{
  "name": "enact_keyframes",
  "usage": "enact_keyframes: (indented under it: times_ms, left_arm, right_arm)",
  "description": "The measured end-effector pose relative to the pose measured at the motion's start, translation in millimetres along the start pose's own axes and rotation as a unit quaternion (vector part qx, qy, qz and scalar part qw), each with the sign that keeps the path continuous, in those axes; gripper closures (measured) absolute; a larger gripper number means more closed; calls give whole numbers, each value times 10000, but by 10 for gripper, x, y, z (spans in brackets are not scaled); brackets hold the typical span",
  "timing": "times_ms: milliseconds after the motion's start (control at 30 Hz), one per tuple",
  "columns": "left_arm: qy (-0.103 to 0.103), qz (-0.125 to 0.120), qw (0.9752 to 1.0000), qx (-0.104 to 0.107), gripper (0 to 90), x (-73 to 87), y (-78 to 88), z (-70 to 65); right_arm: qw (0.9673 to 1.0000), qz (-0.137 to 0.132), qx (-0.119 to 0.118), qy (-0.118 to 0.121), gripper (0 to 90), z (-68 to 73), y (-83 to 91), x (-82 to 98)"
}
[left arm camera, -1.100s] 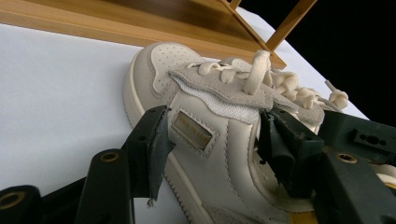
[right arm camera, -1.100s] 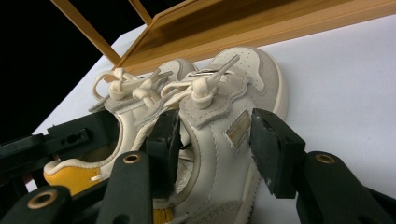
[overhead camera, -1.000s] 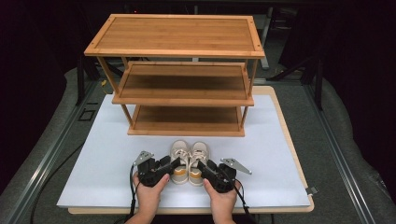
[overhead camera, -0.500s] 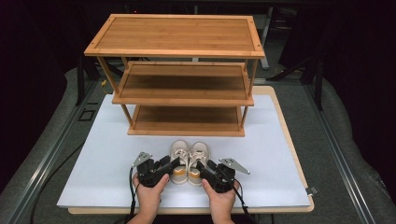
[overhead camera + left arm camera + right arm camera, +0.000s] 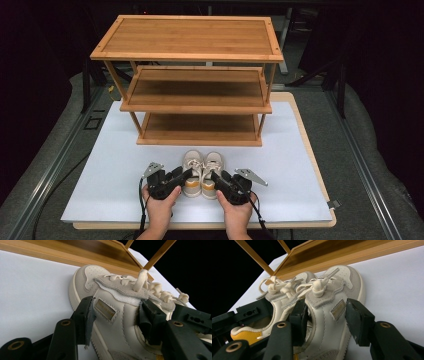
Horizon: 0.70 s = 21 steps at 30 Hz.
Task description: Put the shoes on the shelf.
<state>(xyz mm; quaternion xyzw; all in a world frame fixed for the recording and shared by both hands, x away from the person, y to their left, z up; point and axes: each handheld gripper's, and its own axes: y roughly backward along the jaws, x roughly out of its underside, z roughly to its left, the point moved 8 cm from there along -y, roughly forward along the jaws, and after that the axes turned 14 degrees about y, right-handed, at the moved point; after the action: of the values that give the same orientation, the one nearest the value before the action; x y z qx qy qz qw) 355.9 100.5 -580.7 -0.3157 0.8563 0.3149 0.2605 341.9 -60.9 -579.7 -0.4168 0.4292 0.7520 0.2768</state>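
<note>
Straddling the left shoe [image 5: 117, 322], left hand-held gripper [image 5: 181, 176] closing, right hand-held gripper [image 5: 216, 177] closing around right shoe [image 5: 329, 315], pads touching

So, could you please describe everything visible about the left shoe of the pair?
The left shoe is a small cream, leather-looking sneaker with grey suede-like panels, a perforated toe, knotted cream laces and a gold side tag. It stands upright on the white mat, toe toward the wooden rack, beside its twin. The left gripper straddles it, jaws just closing further; contact unclear.
</note>
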Motion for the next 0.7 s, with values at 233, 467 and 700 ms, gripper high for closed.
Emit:
enact_keyframes:
  times_ms: [233, 467, 700]
  left_arm:
    - [28, 10, 10000, -13, 509, -18, 14, -4]
    - [47, -67, 10000, 4, 510, -71, 45, 6]
    - [7, -110, 9999, 61, 510, -148, 77, -63]
  right_arm:
    - [9999, -77, -36, -128, 535, 9, -10, -25]
    - [9999, -36, -67, -110, 535, 53, -10, -40]
    - [9998, -158, -100, -95, 534, 73, 19, -141]
